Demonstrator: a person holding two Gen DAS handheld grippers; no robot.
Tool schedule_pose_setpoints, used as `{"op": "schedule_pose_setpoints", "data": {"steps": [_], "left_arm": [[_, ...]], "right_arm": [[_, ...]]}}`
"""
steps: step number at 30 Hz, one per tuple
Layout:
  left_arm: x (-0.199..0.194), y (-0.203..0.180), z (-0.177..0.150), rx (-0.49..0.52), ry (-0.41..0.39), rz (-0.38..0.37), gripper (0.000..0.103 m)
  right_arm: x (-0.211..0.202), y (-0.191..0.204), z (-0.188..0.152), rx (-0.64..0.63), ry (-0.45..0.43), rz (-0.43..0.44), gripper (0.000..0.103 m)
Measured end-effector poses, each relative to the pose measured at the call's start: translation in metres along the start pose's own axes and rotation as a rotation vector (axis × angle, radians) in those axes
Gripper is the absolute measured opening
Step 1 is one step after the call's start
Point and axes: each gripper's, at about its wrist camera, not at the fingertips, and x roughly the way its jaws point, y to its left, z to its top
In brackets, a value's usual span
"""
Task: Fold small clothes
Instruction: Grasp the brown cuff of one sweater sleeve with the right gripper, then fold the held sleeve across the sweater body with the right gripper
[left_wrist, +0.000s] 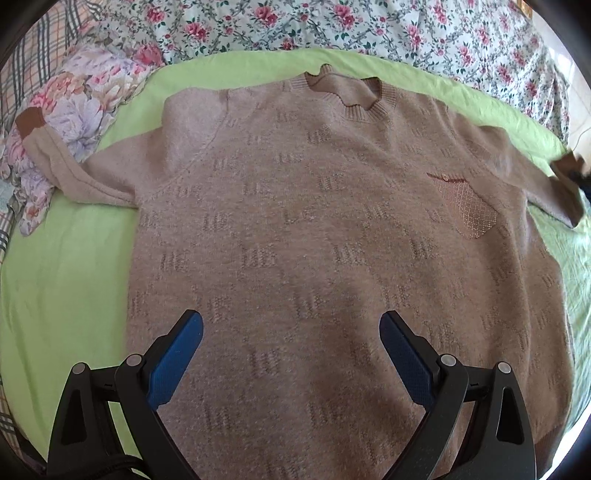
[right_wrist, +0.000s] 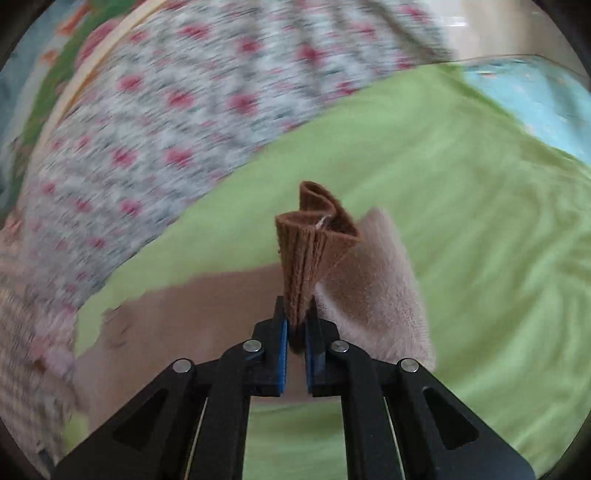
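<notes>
On the green sheet (left_wrist: 66, 280) of the bed a tan sweater (left_wrist: 295, 221) lies spread flat, front up, collar (left_wrist: 347, 96) towards the far side. Far left, its sleeve (left_wrist: 66, 166) runs out over a flowered pillow (left_wrist: 85, 110), the brown cuff (left_wrist: 29, 120) at the very end. Down at the near edge of the left wrist view, the left gripper (left_wrist: 291, 343) hangs over the sweater's lower body with its blue pads (left_wrist: 173, 362) wide apart and nothing between them. Moving right, a shiny chest pocket (left_wrist: 465, 206) sits on the sweater, and beyond it the other sleeve (left_wrist: 524, 170) stretches towards the right edge. Over to the right wrist view: the right gripper (right_wrist: 297, 328) is clamped tight on that sleeve's brown cuff (right_wrist: 314, 243), the ribbed cloth bunched and standing up out of the jaws, pale sleeve fabric trailing beside it. Behind, a flowered bedspread (right_wrist: 166, 110) is smeared with motion blur, with green sheet to the right.
</notes>
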Motion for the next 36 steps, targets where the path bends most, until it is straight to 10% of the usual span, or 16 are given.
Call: {"op": "schedule_pose_setpoints", "data": {"steps": [6,13,20,22,31,34,36], "left_arm": [[-0.003,0.019,-0.005,-0.048,-0.018,-0.019,0.097],[-0.001,0.042,-0.003,-0.095,-0.022,-0.1,0.097],[0.018,0.044,0.022,-0.125,-0.045,-0.215,0.097],[0.031,0.04,0.035,-0.131,-0.04,-0.251,0.098],[0.094,0.03,0.106,-0.228,-0.027,-0.358,0.101],[0.104,0.025,0.122,-0.234,-0.052,-0.375,0.071],[0.104,0.02,0.126,-0.193,-0.064,-0.38,0.004]], "right_arm": [[0.063,0.137,-0.047,-0.058,0.187,0.297,0.008],[0.138,0.249,-0.117,-0.141,0.356,0.397,0.008],[0.175,0.267,-0.149,-0.113,0.47,0.446,0.014],[0.175,0.264,-0.152,-0.092,0.499,0.46,0.034],[0.086,0.206,-0.116,-0.027,0.296,0.408,0.036],[0.058,0.179,-0.115,0.015,0.231,0.354,0.039],[0.044,0.163,-0.113,0.032,0.185,0.307,0.039]]}}
